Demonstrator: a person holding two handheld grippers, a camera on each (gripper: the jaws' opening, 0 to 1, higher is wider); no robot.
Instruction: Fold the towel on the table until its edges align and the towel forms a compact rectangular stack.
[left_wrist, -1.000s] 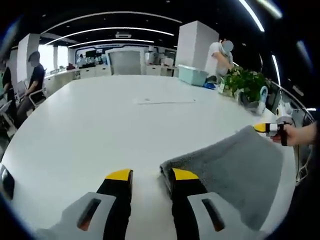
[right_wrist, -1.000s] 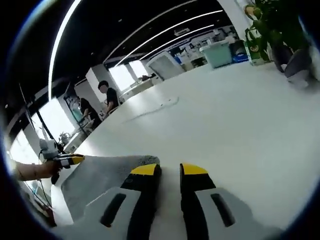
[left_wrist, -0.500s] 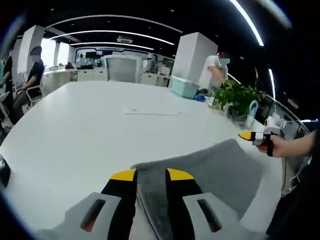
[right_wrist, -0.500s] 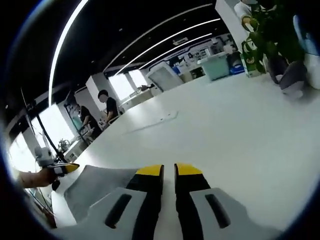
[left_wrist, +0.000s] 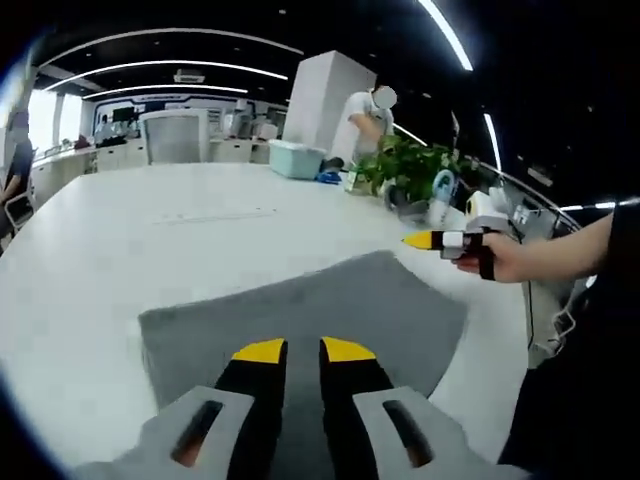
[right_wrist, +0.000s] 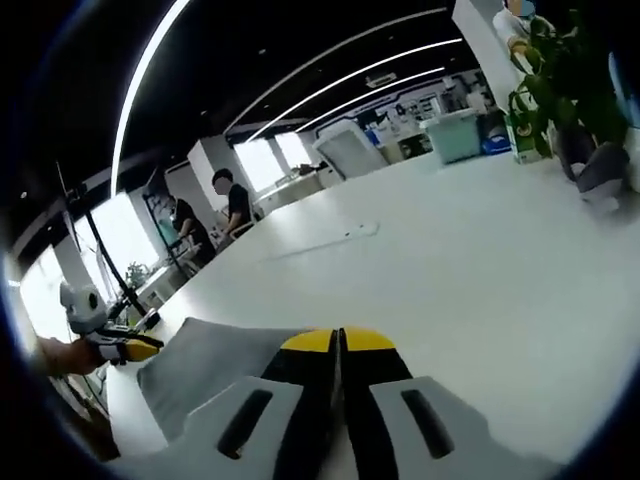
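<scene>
Fingers (left_wrist: 262, 352) of your left gripper (left_wrist: 291, 350), yellow-tipped, stand a narrow gap apart over the near edge of the grey terry towel (left_wrist: 310, 310); whether they pinch cloth cannot be told. In the left gripper view the towel lies spread on the white table (left_wrist: 120, 240), and your right gripper (left_wrist: 425, 240) hovers beside its far corner. In the right gripper view, the right gripper (right_wrist: 338, 341) has its jaws pressed together at the towel's (right_wrist: 205, 365) edge, and the left gripper (right_wrist: 135, 350) is beyond it.

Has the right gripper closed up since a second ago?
Yes. In the right gripper view the right gripper had a clear gap between its yellow tips; now they meet, at the near edge of the grey towel on the white table.
</scene>
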